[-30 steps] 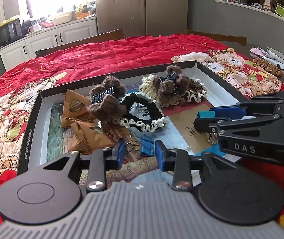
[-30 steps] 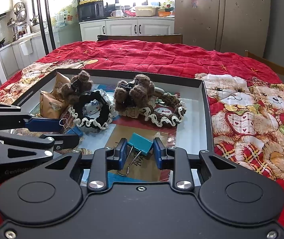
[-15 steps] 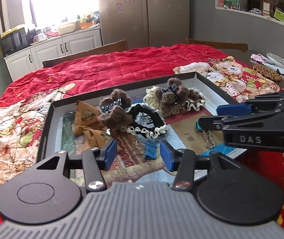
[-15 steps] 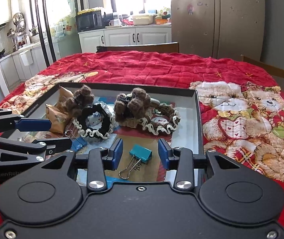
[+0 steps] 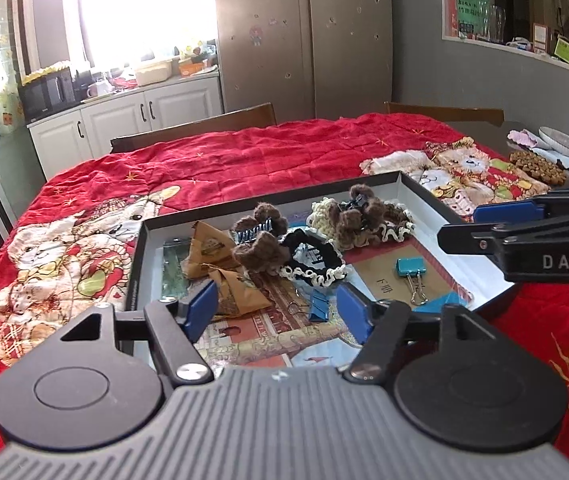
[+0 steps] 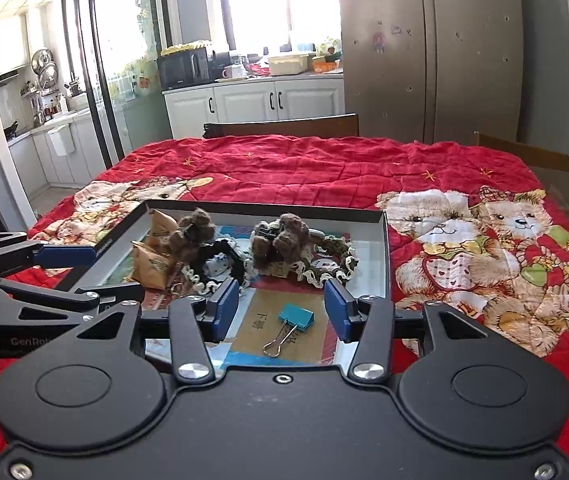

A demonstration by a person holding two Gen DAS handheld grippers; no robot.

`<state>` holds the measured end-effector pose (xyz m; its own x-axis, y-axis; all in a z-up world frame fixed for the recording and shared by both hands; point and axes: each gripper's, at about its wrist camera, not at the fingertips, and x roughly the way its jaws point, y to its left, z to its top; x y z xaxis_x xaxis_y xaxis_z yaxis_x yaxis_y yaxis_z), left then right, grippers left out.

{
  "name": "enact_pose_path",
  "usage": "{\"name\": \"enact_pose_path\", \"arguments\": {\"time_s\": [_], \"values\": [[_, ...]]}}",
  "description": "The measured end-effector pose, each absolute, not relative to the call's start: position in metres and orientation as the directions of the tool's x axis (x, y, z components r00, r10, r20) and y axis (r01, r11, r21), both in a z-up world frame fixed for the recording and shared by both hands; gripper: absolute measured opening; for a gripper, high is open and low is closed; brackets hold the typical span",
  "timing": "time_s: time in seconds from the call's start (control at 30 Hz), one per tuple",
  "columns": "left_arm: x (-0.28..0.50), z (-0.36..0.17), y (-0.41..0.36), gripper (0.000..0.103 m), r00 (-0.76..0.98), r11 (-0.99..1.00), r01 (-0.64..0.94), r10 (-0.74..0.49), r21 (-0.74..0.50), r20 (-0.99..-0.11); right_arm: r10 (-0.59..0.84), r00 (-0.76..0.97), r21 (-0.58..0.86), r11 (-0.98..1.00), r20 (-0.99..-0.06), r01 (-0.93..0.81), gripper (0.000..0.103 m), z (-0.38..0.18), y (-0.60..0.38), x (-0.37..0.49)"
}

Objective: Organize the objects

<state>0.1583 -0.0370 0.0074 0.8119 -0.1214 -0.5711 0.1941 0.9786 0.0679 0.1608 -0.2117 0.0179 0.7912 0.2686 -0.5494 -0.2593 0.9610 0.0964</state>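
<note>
blue clip [image 5: 318,309], left view only

The quilt [image 6: 304,168] is red, printed with tan teddy bears and small gold stars; the box [image 5: 424,190] has a black rim and white inner walls; one binder clip [image 6: 295,317] is teal with silver wire handles, the other binder clip [image 5: 318,308] is blue; the fuzzy hair claws [image 5: 260,248] are brown; one scrunchie [image 5: 316,262] is black edged in cream; the paper packets [image 5: 208,246] are tan; both grippers carry blue fingertips [image 6: 226,308] on black frames.
</note>
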Motion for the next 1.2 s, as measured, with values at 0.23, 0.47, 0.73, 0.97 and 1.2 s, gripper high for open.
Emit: {"name": "enact_pose_path", "arguments": {"time_s": [0.23, 0.47, 0.73, 0.97, 1.2], "values": [[0.136, 0.017, -0.029, 0.084, 0.825, 0.983, 0.178, -0.119, 0.054, -0.552, 0.285, 0.778, 0.099, 0.955, -0.561, -0.278, 0.05, 0.025, -0.21, 0.133], [0.115, 0.026, -0.019, 0.087, 0.834, 0.986, 0.159, -0.111, 0.043, -0.54, 0.275, 0.782, 0.079, 0.957, -0.559, -0.28, 0.051, 0.032, -0.208, 0.11], [0.088, 0.033, -0.005, 0.093, 0.849, 0.992, 0.126, -0.09, 0.034, -0.52, 0.269, 0.791, 0.067, 0.958, -0.549, -0.279, 0.063, 0.041, -0.205, 0.082], [0.067, 0.03, 0.006, 0.098, 0.848, 0.995, 0.1, -0.074, 0.022, -0.524, 0.259, 0.793, 0.043, 0.958, -0.552, -0.283, 0.069, 0.044, -0.2, 0.055], [0.05, 0.028, 0.009, 0.101, 0.844, 0.996, 0.088, -0.071, 0.006, -0.532, 0.246, 0.79, 0.026, 0.96, -0.561, -0.28, 0.073, 0.043, -0.196, 0.037]]}}
